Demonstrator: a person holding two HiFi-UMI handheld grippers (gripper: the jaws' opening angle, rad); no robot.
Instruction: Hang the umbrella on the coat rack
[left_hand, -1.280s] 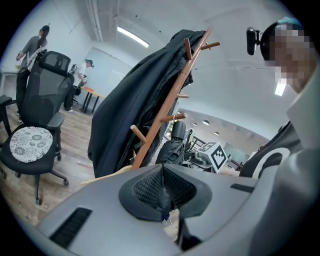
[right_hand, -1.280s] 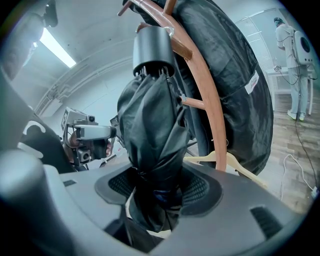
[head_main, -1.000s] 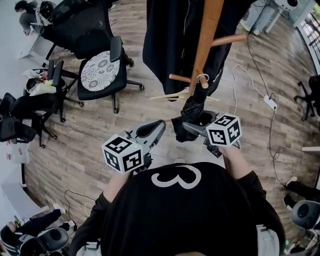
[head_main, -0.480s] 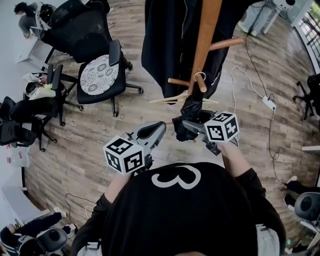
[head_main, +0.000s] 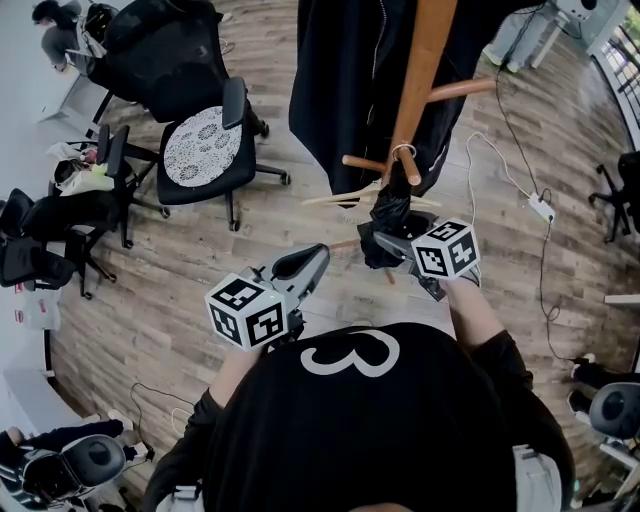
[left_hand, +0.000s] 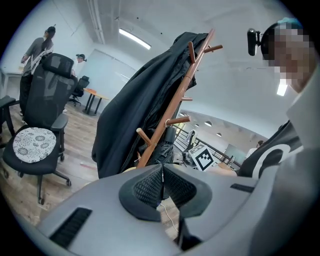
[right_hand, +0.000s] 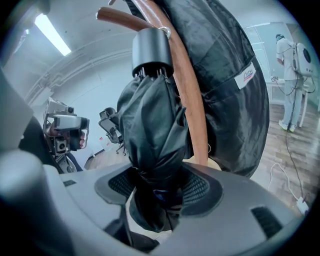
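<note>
Right gripper (head_main: 385, 240) has shifted up a little and closer to the coat rack (head_main: 420, 70) than a second ago, so the folded black umbrella (head_main: 388, 215) hangs shorter under the rack. Left gripper (head_main: 300, 262) is roughly where it was.

Right gripper view: jaws clamped on the lower end of the umbrella (right_hand: 155, 130), fabric bunched between the ribbed pads (right_hand: 200, 187). Umbrella upright, grey handle (right_hand: 151, 47) on top, right against the wooden pole (right_hand: 187, 90). Its pale wrist loop (head_main: 403, 152) is around a lower peg (head_main: 410, 172) of the rack.

Left gripper view: jaws pressed together, nothing between them, pointing at the rack (left_hand: 170, 110) from below and to the left. It sits well apart from the umbrella.

A black coat (head_main: 345, 80) hangs on the rack's left side, and a wooden hanger (head_main: 345, 195) shows just below its hem. An office chair with a patterned seat cushion (head_main: 203, 143) stands to the left on the wood floor (head_main: 300, 215). A white power strip (head_main: 541, 207) with its cable lies to the right.
</note>
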